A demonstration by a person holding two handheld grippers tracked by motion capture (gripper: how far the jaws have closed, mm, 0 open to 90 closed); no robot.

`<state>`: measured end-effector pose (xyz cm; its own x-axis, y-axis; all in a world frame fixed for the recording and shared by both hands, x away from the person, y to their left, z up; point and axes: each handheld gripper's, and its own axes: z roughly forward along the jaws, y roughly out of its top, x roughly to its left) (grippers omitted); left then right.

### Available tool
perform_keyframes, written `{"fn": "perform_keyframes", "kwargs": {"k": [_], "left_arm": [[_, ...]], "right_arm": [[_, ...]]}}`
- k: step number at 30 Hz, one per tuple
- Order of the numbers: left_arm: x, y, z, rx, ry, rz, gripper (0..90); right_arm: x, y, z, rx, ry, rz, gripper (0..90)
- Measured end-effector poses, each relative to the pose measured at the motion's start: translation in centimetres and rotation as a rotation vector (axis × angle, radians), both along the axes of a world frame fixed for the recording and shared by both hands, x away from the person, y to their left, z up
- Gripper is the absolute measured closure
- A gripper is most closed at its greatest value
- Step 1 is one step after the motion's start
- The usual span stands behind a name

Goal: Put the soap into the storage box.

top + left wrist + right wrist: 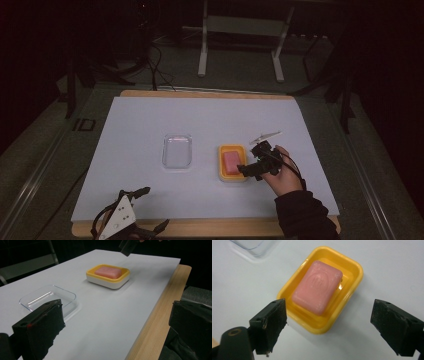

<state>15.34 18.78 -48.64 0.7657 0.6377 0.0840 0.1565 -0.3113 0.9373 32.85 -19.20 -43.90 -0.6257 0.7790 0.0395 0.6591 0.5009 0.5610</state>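
The right gripper (329,327), jaws spread wide, hovers just above the pink soap bar (317,287) lying in its yellow soap dish (352,287) at frame centre – likely lining up a grasp – while the left gripper (112,327) idles open at the bottom edge.

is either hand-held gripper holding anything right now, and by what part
Nothing is held. The right hand-held gripper is open over the soap; the left hand-held gripper is open too.
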Motion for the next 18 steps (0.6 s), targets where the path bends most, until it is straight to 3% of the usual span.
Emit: {"fn": "perform_keyframes", "kwargs": {"k": [2,3,11,18], "left_arm": [[0.0,0.0,0.0,0.0,0.0,0.0,0.3],[0.0,0.0,0.0,0.0,0.001,0.001,0.2],[0.0,0.0,0.0,0.0,0.002,0.001,0.3],[0.0,0.0,0.0,0.0,0.002,0.003,0.2]], "right_arm": [[-0.2,-0.3,-0.1,0.006,-0.006,0.001,13.2],[-0.8,-1.0,-0.2,0.02,-0.036,0.007,13.7],[-2.7,-3.0,-1.1,0.032,-0.115,0.059,13.6],[-3.9,-5.2,-2.5,0.085,-0.157,0.069,13.6]]}}
